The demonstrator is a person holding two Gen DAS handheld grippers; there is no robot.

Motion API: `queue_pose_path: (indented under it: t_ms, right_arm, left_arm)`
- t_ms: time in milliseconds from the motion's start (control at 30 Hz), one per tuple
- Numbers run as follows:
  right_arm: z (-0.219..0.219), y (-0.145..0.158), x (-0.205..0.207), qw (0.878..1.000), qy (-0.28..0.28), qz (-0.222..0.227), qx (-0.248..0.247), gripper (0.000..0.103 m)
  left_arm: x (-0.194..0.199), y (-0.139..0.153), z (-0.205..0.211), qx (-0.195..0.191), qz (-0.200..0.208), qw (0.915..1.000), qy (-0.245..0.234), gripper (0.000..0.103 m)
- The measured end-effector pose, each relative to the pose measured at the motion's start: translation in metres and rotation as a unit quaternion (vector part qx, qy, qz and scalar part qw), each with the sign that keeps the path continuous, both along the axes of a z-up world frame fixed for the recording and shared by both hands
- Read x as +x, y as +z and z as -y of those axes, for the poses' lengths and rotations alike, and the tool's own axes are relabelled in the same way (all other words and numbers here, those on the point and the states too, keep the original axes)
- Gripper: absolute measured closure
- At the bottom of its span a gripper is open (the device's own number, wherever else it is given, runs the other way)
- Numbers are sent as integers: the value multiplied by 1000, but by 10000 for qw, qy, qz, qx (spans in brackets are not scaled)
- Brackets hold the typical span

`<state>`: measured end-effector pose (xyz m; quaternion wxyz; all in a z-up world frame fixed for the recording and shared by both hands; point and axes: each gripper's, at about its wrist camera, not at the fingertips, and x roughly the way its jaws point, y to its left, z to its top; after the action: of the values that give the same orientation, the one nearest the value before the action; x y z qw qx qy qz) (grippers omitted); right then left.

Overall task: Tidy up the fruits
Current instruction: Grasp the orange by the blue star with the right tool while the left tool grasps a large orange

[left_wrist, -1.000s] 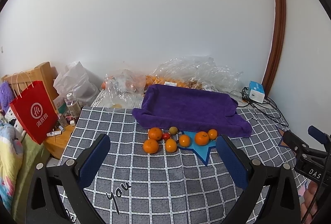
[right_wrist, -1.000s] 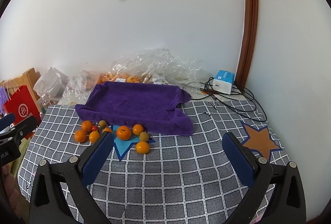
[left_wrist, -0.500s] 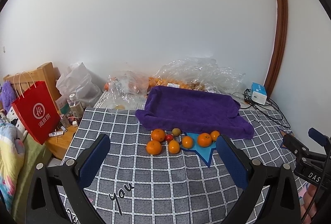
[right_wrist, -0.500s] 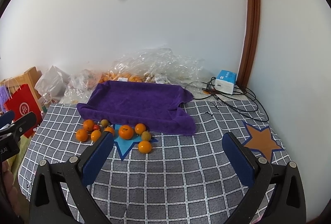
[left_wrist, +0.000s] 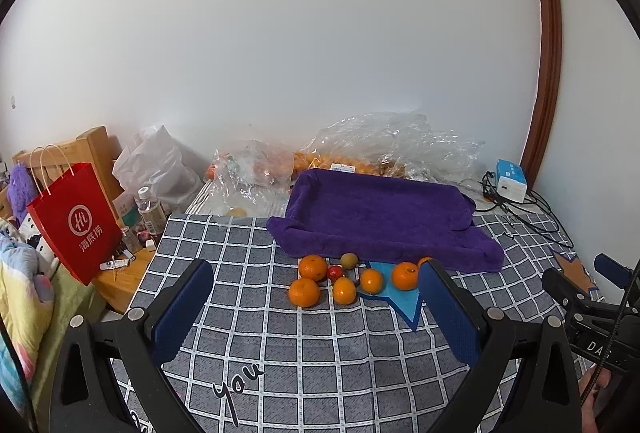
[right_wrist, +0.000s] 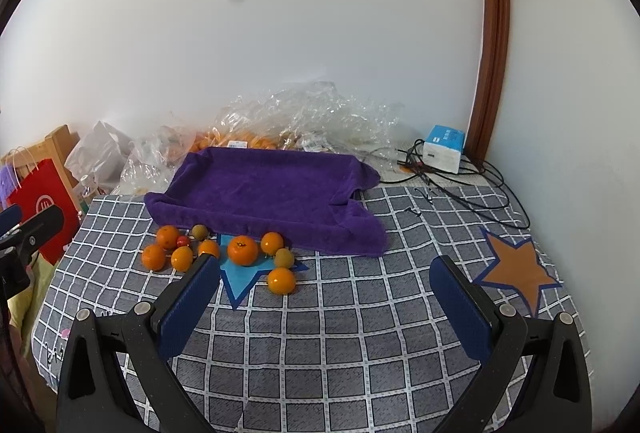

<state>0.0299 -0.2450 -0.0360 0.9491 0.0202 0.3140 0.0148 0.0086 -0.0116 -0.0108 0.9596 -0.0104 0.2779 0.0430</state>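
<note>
From the left wrist, the left gripper (left_wrist: 316, 307) hangs above the checked cloth (left_wrist: 320, 361) with its jaws spread wide and holding nothing, while the fruits (left_wrist: 344, 279) lie bunched on the cloth just in front of the purple towel tray (left_wrist: 384, 213), some on the blue star (left_wrist: 400, 299). From the right wrist, the right gripper (right_wrist: 326, 307) also has its jaws wide apart and empty, with the fruits (right_wrist: 224, 251) ahead to its left, along the near edge of the purple towel tray (right_wrist: 268, 189), and an orange star (right_wrist: 516, 265) off to the right.

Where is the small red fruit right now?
In the left wrist view, the red fruit lies on the checked cloth, among oranges, beside the greenish fruit, before the purple towel.
</note>
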Motion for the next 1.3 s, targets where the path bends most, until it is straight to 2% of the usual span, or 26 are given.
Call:
queue_pose_path:
  t_ms: [233,333,500,667,833,900,1000,1167,1267,1300]
  right_arm:
    - [0,-26,26,9999,4,-158,-55,0]
    - [-1,-41,38,9993,177,-340,0,5]
    - [0,-67,60,9970,350,-658,212,7]
    - [-5,-89,76,9954,415,-816,264,16]
    - [-21,-111,92,9910,679,-1106,325,26]
    - [-27,-119,97,9900,729,-1177,283,29]
    - [-32,-130,105,9880,801,-1302,207,36]
    - [-36,-144,112,9856,884,-1409,294,50]
    - [-40,-146,112,9867,922,-1319,212,59]
    - [-41,-146,112,9865,967,-1309,178,65]
  left_arm:
    - [19,-16,3,91,-116,9999,37,0]
    - [34,-28,2,84,-295,9995,43,0]
    - [57,-57,-13,-23,-610,9980,153,0]
    - [74,-83,-41,-308,-885,9950,343,0]
    - [84,-104,-66,-544,-1099,9913,478,9]
    - [86,-112,-75,-752,-1198,9892,392,13]
    - [89,-122,-80,-918,-1306,9870,193,14]
    - [97,-133,-72,-1009,-1450,9842,-103,16]
    - [103,-137,-61,-932,-1510,9839,-220,16]
    - [106,-139,-58,-873,-1527,9842,-217,16]
